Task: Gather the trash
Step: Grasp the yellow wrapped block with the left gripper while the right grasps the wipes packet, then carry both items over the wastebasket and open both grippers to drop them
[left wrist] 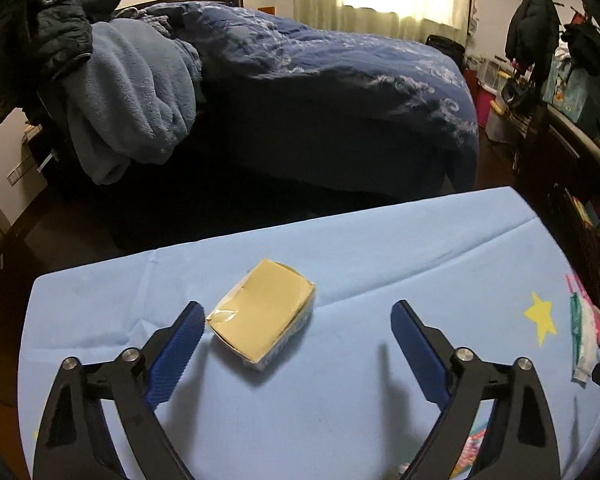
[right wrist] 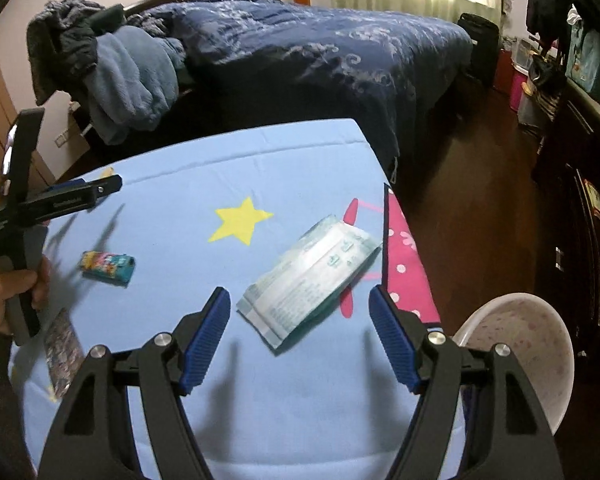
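Observation:
A tan cardboard box (left wrist: 260, 312) lies on the light blue cloth (left wrist: 380, 248) of the table. My left gripper (left wrist: 298, 312) hovers over it, open, the box close to the left finger and touching neither pad. In the right wrist view a pale green and white wipes packet (right wrist: 312, 276) lies flat just ahead of my right gripper (right wrist: 298, 294), which stands open around its near end without pressing on it. A small colourful wrapper (right wrist: 108, 266) and a shiny wrapper (right wrist: 62, 356) lie to the left. The left gripper (right wrist: 112, 184) shows there, held by a hand (right wrist: 12, 292).
A white speckled basin (right wrist: 528, 344) stands below the table's right edge. A yellow star (right wrist: 240, 220) and a pink patch (right wrist: 404, 272) mark the cloth. A bed with a dark blue quilt (left wrist: 320, 80) lies beyond the table, dark wood floor (right wrist: 480, 200) to its right.

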Tool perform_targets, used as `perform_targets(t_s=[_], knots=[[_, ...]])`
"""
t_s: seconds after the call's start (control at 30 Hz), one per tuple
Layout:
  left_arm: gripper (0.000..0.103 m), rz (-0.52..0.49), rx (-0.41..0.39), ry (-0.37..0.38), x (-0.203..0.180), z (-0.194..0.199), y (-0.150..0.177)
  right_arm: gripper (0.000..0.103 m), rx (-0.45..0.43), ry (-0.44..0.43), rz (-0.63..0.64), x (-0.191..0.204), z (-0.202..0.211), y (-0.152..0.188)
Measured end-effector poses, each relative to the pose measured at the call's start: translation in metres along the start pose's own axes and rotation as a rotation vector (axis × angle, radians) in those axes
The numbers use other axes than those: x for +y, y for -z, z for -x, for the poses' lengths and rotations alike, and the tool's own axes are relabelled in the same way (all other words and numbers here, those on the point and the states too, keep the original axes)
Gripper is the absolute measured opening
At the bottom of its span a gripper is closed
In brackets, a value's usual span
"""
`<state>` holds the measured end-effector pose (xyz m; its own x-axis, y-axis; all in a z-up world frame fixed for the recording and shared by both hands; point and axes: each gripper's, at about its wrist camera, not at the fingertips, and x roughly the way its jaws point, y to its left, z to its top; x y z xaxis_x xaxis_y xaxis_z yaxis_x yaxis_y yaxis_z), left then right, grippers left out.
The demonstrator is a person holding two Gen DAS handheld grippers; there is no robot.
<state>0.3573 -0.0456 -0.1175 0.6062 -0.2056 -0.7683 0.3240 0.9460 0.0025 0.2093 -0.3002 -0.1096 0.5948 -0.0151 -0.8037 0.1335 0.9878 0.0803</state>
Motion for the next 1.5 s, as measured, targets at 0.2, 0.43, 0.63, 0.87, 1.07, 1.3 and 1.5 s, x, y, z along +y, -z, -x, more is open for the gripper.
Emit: perform_targets(t_s=[0.2,0.43,0.63,0.87,1.07,1.3,1.5], knots=[[0.056,0.016,0.037,0.009,0.006,-0.008,0.000,0.073,0.031,0.020,-0.054,-0.003,-0.018,-0.003],[0.055,-0.007,0.031,-0.025,0.000,-0.003,0.007,0.071,0.016,0.063,-0.060,0.001,-0.025,-0.010],[0.055,-0.007,0.031,-0.033,-0.001,0.002,0.012,0.047,-0.004,0.068,-0.017,0.007,-0.026,-0.010],[0.055,-0.003,0.024,-0.036,-0.001,0.013,0.021,0.041,-0.005,0.033,0.015,0.013,-0.017,-0.001],[0.055,0.019,-0.009,-0.027,0.001,0.039,0.028,0.041,-0.017,-0.009,0.026,0.018,0.001,0.010],[0.055,0.050,-0.059,-0.004,0.008,0.083,0.044,0.041,-0.044,-0.058,0.029,0.019,0.033,0.024],[0.055,0.026,-0.089,0.000,-0.005,0.123,0.060,0.041,-0.064,-0.098,0.031,0.019,0.061,0.043]])
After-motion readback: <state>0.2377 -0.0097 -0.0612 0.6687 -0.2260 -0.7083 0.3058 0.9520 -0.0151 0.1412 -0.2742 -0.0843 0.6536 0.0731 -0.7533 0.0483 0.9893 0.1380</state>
